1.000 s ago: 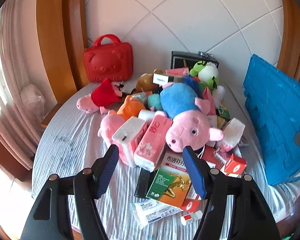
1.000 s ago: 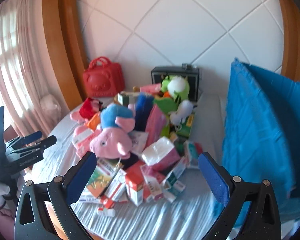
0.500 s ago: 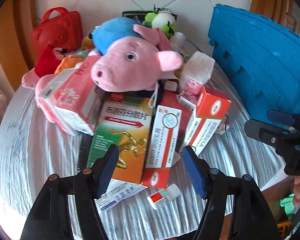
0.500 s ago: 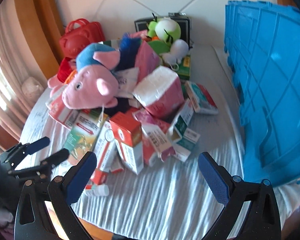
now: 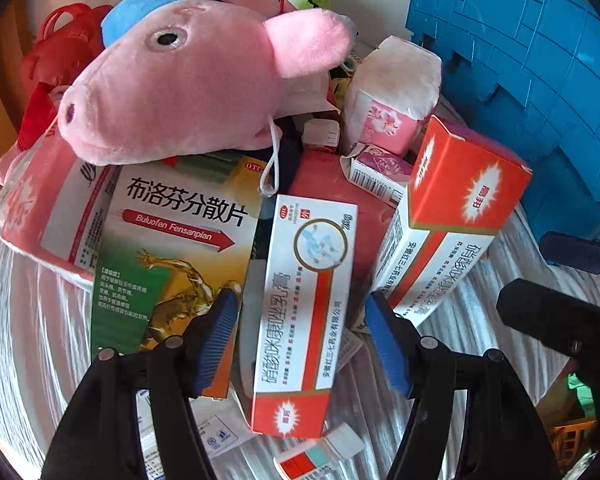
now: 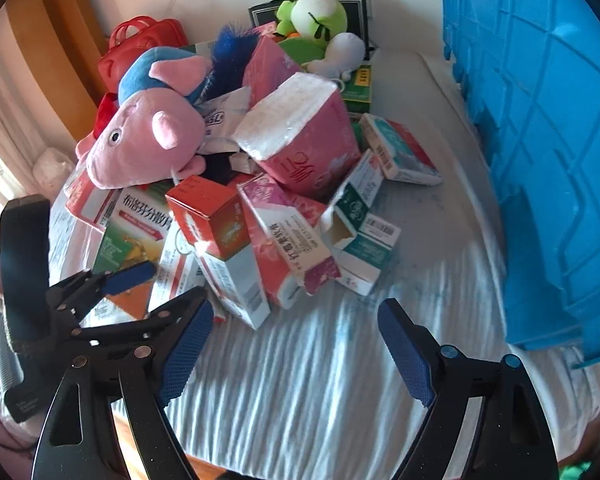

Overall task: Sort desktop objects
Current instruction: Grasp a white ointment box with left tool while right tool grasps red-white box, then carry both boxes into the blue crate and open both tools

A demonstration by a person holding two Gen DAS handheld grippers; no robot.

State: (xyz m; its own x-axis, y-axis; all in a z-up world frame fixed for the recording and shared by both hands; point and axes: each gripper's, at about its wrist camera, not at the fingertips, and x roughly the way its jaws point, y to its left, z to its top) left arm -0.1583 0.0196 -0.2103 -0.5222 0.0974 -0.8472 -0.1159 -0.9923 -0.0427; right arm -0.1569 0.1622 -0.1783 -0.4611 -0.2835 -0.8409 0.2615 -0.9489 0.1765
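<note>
A heap of medicine boxes, tissue packs and plush toys lies on a round table. My left gripper (image 5: 302, 340) is open, its jaws on either side of a long white-and-red ointment box (image 5: 304, 312) at the heap's near edge, not closed on it. A green-and-orange ibuprofen box (image 5: 168, 256) lies to its left, a red-and-white box (image 5: 452, 220) to its right. A pink pig plush (image 5: 188, 80) tops the heap. My right gripper (image 6: 296, 344) is open and empty over bare cloth in front of the heap; the left gripper (image 6: 128, 280) shows at its left.
A blue plastic crate (image 6: 540, 140) stands on the right side of the table (image 6: 320, 380). A red toy case (image 6: 140, 44) and a black case (image 6: 356, 4) stand at the back. A small red-and-white tube (image 5: 320, 452) lies at the table's near edge.
Both grippers have moved down and closer to the heap. The left gripper has come in around the white-and-red ointment box. Both stay open.
</note>
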